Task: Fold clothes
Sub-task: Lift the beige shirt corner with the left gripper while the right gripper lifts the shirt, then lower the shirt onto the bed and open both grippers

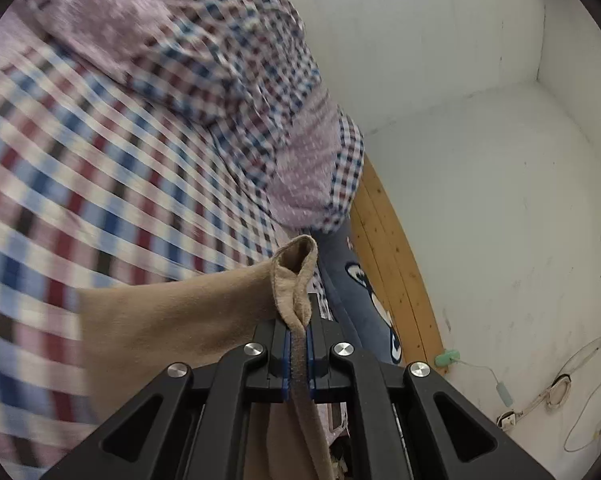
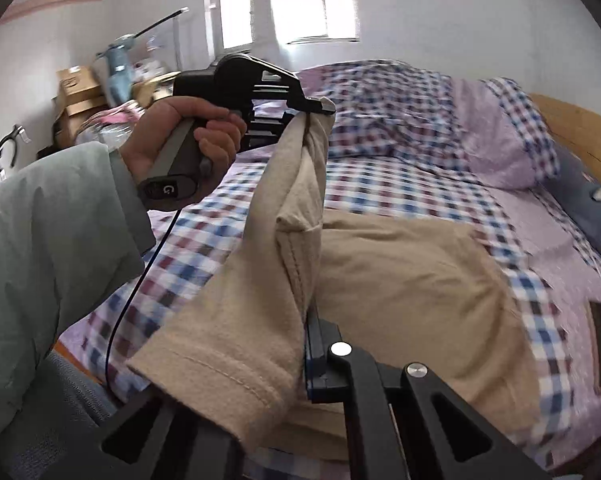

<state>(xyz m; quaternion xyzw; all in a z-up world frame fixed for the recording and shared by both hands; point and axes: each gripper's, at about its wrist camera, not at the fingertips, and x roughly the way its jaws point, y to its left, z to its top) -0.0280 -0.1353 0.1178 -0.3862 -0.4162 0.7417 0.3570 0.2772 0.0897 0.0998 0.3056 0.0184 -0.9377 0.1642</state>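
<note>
A beige garment (image 2: 412,276) is lifted over the checked bed (image 2: 380,184), part of it still lying on the cover. My left gripper (image 1: 298,330) is shut on a bunched edge of the beige garment (image 1: 180,320), which sticks up in a fold past its blue pads. The right wrist view shows that left gripper (image 2: 320,110) held in a person's hand (image 2: 180,136), cloth hanging from its tip. My right gripper (image 2: 306,332) is shut on another part of the garment; a hemmed sleeve (image 2: 228,364) drapes over its left finger and hides it.
A checked and lilac pillow (image 2: 500,136) lies by the wooden headboard (image 2: 572,128), with a blue printed cushion (image 1: 360,292) beside it. White walls and a cable with a plug (image 1: 556,392) are on the right. Boxes and clutter (image 2: 84,96) stand beyond the bed under a window.
</note>
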